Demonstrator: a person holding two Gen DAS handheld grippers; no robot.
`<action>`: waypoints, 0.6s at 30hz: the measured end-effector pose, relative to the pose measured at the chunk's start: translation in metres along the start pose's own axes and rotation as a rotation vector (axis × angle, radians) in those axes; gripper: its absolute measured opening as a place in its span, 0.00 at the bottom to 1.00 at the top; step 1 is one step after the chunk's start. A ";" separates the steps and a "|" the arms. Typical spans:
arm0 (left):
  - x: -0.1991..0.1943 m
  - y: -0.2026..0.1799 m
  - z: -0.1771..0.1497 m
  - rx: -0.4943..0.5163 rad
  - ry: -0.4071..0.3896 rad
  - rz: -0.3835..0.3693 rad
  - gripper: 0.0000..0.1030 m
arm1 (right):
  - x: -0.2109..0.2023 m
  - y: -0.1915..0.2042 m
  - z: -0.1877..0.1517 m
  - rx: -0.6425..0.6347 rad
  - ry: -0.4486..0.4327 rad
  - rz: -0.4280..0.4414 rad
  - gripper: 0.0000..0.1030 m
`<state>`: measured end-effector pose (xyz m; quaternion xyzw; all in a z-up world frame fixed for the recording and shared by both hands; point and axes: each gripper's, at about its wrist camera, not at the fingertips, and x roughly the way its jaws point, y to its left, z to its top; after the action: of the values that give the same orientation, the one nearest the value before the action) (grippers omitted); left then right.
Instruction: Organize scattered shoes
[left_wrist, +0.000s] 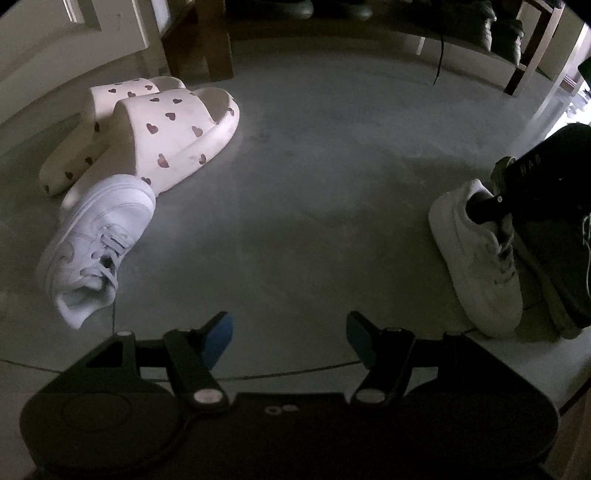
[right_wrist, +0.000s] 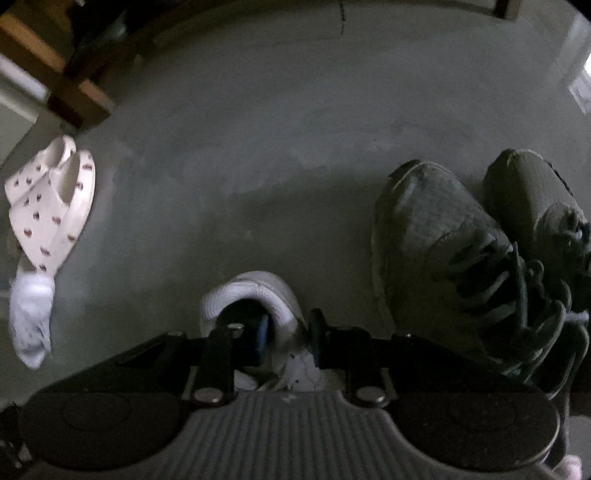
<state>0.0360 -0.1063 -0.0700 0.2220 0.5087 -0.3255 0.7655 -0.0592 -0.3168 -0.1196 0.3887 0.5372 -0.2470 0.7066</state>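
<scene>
My left gripper (left_wrist: 289, 338) is open and empty above bare grey floor. A white sneaker (left_wrist: 96, 238) lies to its left, toe against a pair of cream slides with red hearts (left_wrist: 159, 131). At the right, a second white sneaker (left_wrist: 476, 258) has my right gripper (left_wrist: 491, 206) on its collar. In the right wrist view, my right gripper (right_wrist: 286, 338) is shut on that white sneaker's (right_wrist: 255, 291) collar, one finger inside the opening. Two dark sneakers (right_wrist: 443, 243) stand right beside it. The slides (right_wrist: 51, 206) and the other white sneaker (right_wrist: 31, 321) show far left.
A dark wooden shoe rack (left_wrist: 207, 44) with shoes on its lower shelf runs along the back. A wooden leg (right_wrist: 79, 98) stands at upper left in the right wrist view. A thin cable (left_wrist: 295, 373) crosses the floor near my left gripper.
</scene>
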 end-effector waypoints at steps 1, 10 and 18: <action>0.000 0.001 0.000 -0.001 0.000 0.001 0.66 | 0.001 0.001 -0.001 0.007 0.005 0.004 0.24; -0.001 0.029 -0.001 -0.041 -0.030 0.060 0.67 | 0.006 0.043 -0.017 0.044 0.063 0.085 0.25; 0.009 0.072 -0.003 -0.129 -0.081 0.147 0.67 | 0.015 0.079 -0.030 -0.066 0.032 0.038 0.48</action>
<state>0.0887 -0.0567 -0.0791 0.1957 0.4794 -0.2435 0.8201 -0.0105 -0.2460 -0.1151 0.3790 0.5487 -0.2096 0.7151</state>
